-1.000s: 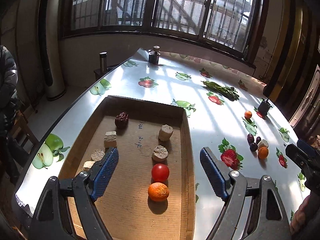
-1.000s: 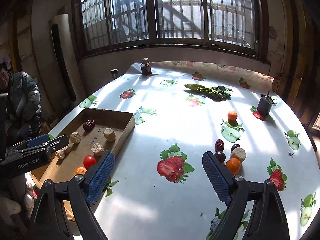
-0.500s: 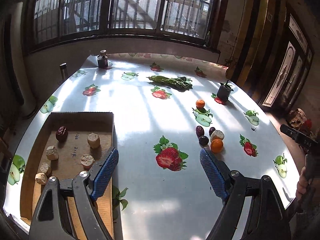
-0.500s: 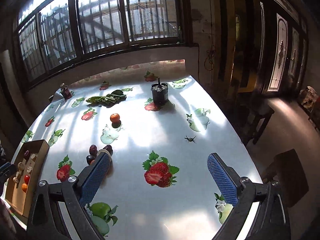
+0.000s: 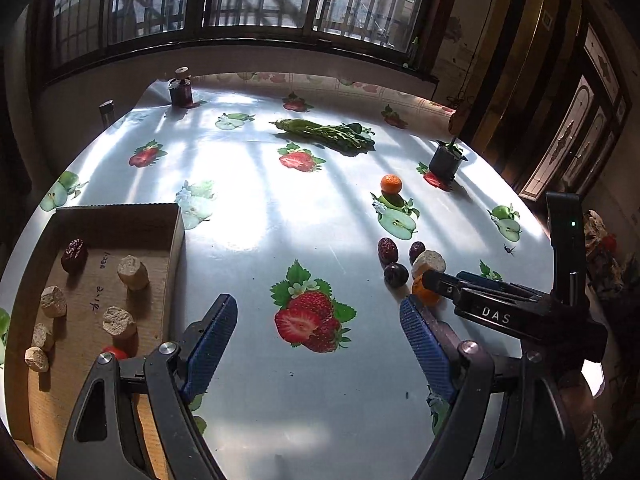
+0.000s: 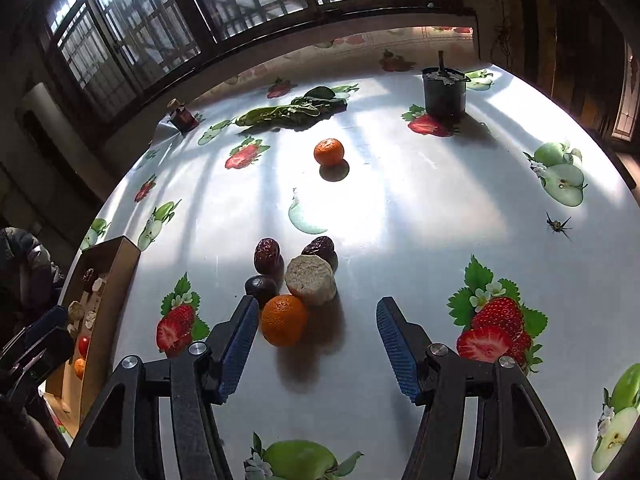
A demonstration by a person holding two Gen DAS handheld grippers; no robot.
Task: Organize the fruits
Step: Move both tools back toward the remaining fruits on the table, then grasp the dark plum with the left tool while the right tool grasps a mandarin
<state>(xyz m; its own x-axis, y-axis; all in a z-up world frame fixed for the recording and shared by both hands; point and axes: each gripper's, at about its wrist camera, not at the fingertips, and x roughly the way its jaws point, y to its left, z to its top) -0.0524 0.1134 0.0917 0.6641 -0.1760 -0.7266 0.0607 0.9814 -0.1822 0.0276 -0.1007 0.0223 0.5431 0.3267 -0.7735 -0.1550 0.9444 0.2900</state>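
Observation:
A cluster of fruit lies on the table: an orange point(image 6: 284, 320), a beige round chunk point(image 6: 311, 280), two red dates point(image 6: 267, 255) and a dark plum point(image 6: 261, 287). My right gripper point(image 6: 316, 336) is open just in front of the cluster, its left finger beside the orange. Another orange point(image 6: 329, 152) sits farther back. My left gripper point(image 5: 316, 332) is open over bare table between the cardboard box point(image 5: 176, 240) and the cluster point(image 5: 404, 260). The box holds a date point(image 5: 74, 254), several beige chunks and a tomato point(image 5: 114, 352). The right gripper point(image 5: 460, 284) shows in the left wrist view.
A bunch of greens point(image 5: 328, 134), a black pot point(image 5: 446, 162) and a small dark jar point(image 5: 181, 90) stand toward the back of the fruit-print tablecloth. The table's curved right edge point(image 6: 616, 160) is close. A seated person is at far left point(image 6: 24, 256).
Both grippers swung away from the box. The right gripper swung right, then came down close to the fruit cluster. The left gripper now faces the table's middle. Both stayed open.

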